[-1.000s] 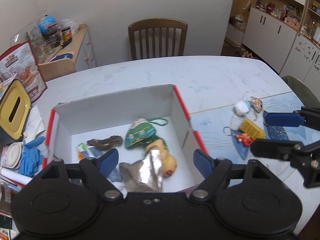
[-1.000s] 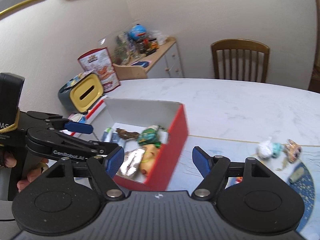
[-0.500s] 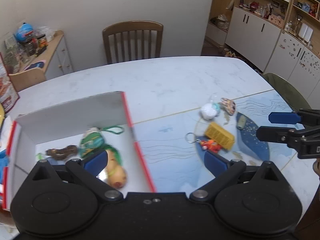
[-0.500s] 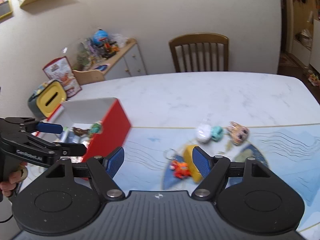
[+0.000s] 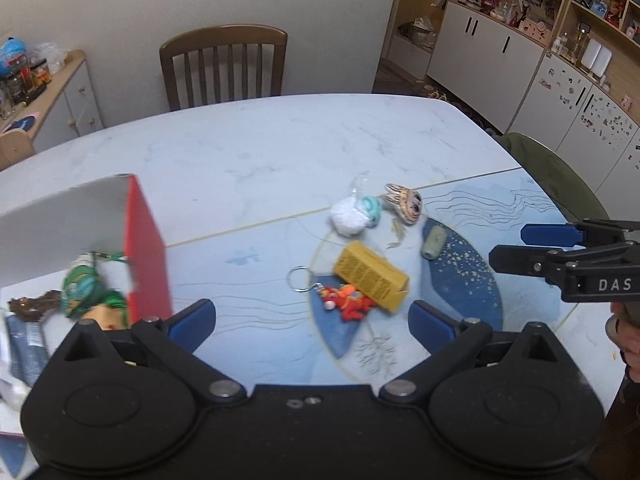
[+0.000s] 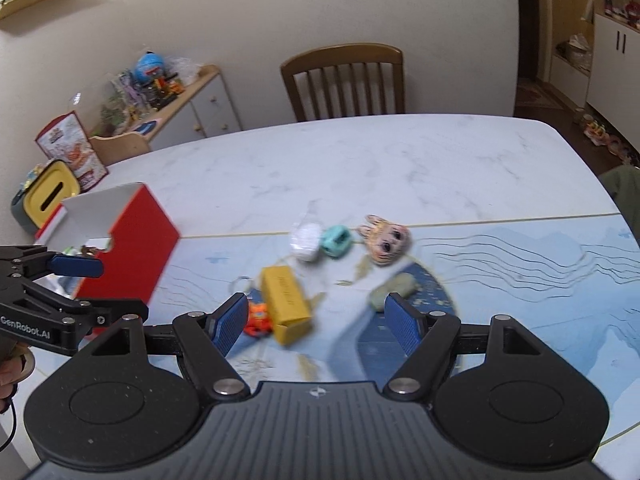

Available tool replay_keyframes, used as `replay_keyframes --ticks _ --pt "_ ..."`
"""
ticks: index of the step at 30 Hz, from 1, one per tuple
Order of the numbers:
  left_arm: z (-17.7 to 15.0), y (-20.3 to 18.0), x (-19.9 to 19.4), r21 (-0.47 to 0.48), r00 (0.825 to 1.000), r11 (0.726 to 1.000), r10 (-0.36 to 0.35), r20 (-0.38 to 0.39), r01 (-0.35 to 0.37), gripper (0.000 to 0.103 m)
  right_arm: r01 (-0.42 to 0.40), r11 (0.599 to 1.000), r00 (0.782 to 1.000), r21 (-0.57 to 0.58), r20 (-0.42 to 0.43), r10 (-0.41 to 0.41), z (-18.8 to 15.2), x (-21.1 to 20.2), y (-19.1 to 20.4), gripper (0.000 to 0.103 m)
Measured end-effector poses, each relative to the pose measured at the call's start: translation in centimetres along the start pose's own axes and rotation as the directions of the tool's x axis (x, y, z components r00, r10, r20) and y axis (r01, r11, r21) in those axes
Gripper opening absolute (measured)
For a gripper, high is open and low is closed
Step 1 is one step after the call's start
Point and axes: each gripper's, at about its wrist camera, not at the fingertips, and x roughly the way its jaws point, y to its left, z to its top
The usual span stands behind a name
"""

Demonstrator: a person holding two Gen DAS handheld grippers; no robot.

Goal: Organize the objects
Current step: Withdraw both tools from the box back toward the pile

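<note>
Loose items lie on the blue mat: a yellow box [image 5: 372,276] [image 6: 286,304], an orange keychain figure [image 5: 346,298] [image 6: 258,316], a white pouch [image 5: 349,214] [image 6: 306,240] with a teal charm [image 6: 337,241], a doll-head charm [image 5: 406,202] [image 6: 386,240] and a pale green roll [image 5: 433,242] [image 6: 394,290]. The red-and-white box [image 5: 146,252] [image 6: 136,248] at the left holds a green pouch [image 5: 82,288] and other items. My left gripper [image 5: 312,326] is open, just short of the keychain. My right gripper [image 6: 316,322] is open above the yellow box.
A wooden chair [image 5: 224,66] stands at the table's far side. A side cabinet [image 6: 180,104] with clutter is at the back left, with a yellow-lidded bin [image 6: 48,196] and a snack bag [image 6: 70,150] near the box. White cupboards [image 5: 500,48] line the right wall.
Both grippers have swung right, away from the box and over the loose items on the mat. The box has slid to the left edge of both views. Jaws stayed open.
</note>
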Motion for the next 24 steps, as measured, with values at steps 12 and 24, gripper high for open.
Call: replay_keyframes --ticks 12,24 --pt "1.4 -3.9 5.6 -0.033 0.996 0.997 0.061 -0.063 -0.063 0.102 0.055 0.998 0.996 0.031 -0.066 -0.053 -0.1 4.4 -5.5 0.075" --pt "3.9 -5.2 11.1 -0.114 0.980 0.983 0.123 -0.159 -0.142 0.102 0.006 0.993 0.993 -0.119 -0.117 -0.020 0.0 8.4 -6.5 0.075"
